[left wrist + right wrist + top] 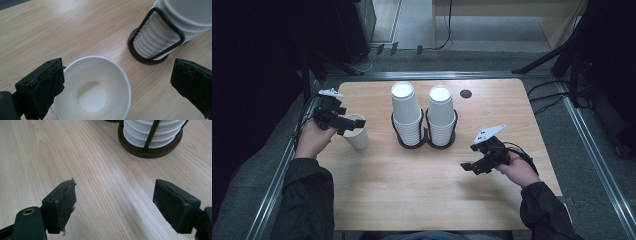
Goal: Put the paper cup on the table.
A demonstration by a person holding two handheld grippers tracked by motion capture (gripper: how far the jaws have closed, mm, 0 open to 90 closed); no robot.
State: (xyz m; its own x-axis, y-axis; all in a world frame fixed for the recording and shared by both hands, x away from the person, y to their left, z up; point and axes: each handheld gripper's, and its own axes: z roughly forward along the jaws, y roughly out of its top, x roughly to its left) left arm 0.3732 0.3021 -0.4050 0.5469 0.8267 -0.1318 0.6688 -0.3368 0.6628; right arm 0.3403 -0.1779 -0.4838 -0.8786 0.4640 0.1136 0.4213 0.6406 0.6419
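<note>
Wooden table [412, 185], from nine to three o'clock: left gripper [343, 121], jaws spread wide, one pad touching the rim of an upright single paper cup [356, 131]; centre, two inverted cup stacks [422, 112] in a black double holder [426, 140]; at four o'clock, right gripper [471, 166], jaws apart over bare wood.

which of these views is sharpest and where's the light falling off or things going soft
High view: the table is evenly lit, the surroundings fall to near black. Left gripper view: the single cup is crisp, its jaws slightly soft. Right gripper view: wood grain sharp, a soft shadow beside its right-hand jaw.
</note>
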